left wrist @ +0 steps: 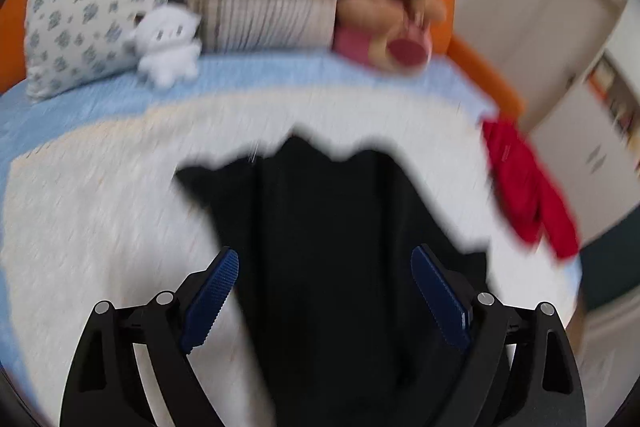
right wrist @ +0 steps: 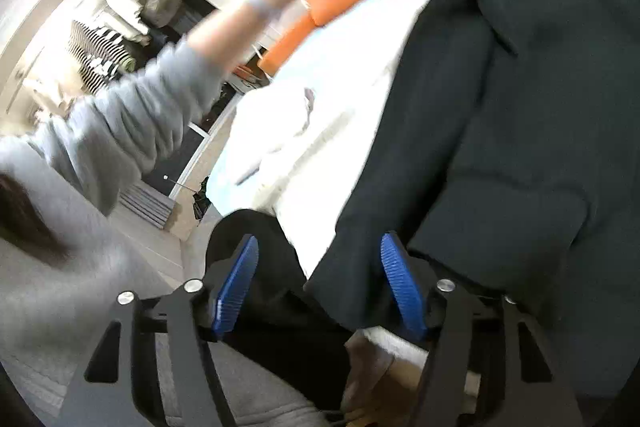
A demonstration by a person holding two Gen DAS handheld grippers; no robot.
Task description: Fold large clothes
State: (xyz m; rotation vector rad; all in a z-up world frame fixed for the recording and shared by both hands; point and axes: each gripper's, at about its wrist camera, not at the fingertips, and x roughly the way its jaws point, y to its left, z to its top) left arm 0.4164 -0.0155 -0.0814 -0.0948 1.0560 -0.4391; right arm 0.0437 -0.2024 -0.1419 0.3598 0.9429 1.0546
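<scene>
A large black coat [left wrist: 328, 247] lies spread on a white fluffy blanket [left wrist: 100, 211] on the bed. My left gripper [left wrist: 324, 267] is open above the coat's middle, with its blue pads either side of the cloth and holding nothing. In the right wrist view the same coat [right wrist: 520, 115] covers the right half of the bed, and a hem corner hangs off the near edge. My right gripper [right wrist: 320, 251] is open, and that hem corner lies between its blue pads. The person's left arm [right wrist: 168, 107] in a grey sleeve reaches over the bed.
Two pillows [left wrist: 96, 3], a white plush toy [left wrist: 168, 43] and a brown plush bear [left wrist: 392, 7] sit at the head of the bed. A red garment [left wrist: 524, 191] hangs off the right edge. An orange bed frame [right wrist: 304, 27] and cluttered shelves [right wrist: 120, 27] lie beyond.
</scene>
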